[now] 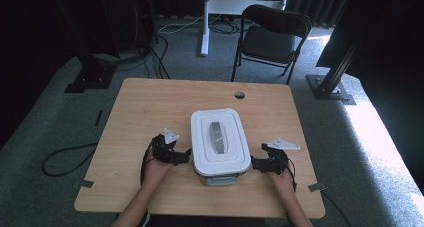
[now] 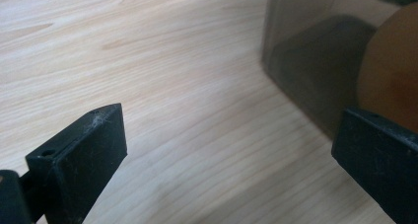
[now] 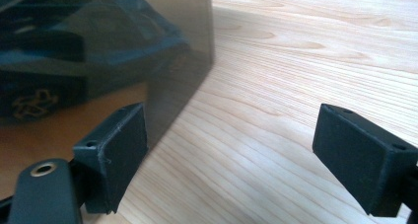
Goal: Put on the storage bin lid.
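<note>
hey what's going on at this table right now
A person at a wooden table holds the left gripper and the right gripper on either side of a storage box with a white lid and grey handle. Both grippers are open beside the box walls, gripping nothing. The lid is on.

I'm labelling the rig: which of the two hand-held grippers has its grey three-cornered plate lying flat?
The right hand-held gripper, beside the white-lidded plastic box: its grey plate lies flat, while the left hand-held gripper's plate stands more upright.
</note>
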Available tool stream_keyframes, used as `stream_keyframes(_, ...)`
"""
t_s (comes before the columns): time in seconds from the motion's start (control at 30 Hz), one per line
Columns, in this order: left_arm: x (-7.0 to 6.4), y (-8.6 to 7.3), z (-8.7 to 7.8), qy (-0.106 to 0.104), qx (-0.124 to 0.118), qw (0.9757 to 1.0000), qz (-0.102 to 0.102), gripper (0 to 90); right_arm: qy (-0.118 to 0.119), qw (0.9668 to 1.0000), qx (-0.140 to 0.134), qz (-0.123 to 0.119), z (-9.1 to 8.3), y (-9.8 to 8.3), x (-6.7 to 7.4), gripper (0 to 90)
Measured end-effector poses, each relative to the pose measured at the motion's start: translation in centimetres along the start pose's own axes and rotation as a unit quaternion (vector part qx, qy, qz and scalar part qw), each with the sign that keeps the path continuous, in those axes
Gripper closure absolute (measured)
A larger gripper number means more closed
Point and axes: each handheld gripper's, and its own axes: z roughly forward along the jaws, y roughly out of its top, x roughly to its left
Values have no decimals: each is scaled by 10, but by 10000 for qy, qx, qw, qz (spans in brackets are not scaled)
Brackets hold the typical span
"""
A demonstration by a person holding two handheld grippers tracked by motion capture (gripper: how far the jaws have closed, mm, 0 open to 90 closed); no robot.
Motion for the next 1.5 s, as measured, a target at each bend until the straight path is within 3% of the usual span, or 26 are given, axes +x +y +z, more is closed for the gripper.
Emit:
stream_keyframes(0.33, 5, -12, -16, -100, -175, 9998, 17, 8, -103, 9999, 40, 29, -11, -11, -6, 130)
stream_keyframes(0.53, 11, -23, -24, -120, -151, 9998, 18, 8, -271, 9996, 62, 56, -19, -19, -13, 129)
stream_keyframes(0.8, 22, -38, -30, 40, -122, 9998, -166, 8, -415, 9990, -8, 167, -29, -25, -20, 129)
stream_keyframes(1.1, 39, -55, -40, 260, -17, 9989, -383, 8, -776, 9968, -23, 208, -40, -34, -30, 127)
stream_keyframes(1.5, 56, -75, -61, 539, 48, 9970, -549, 8, -1255, 9913, -50, 388, -56, -45, -40, 125)
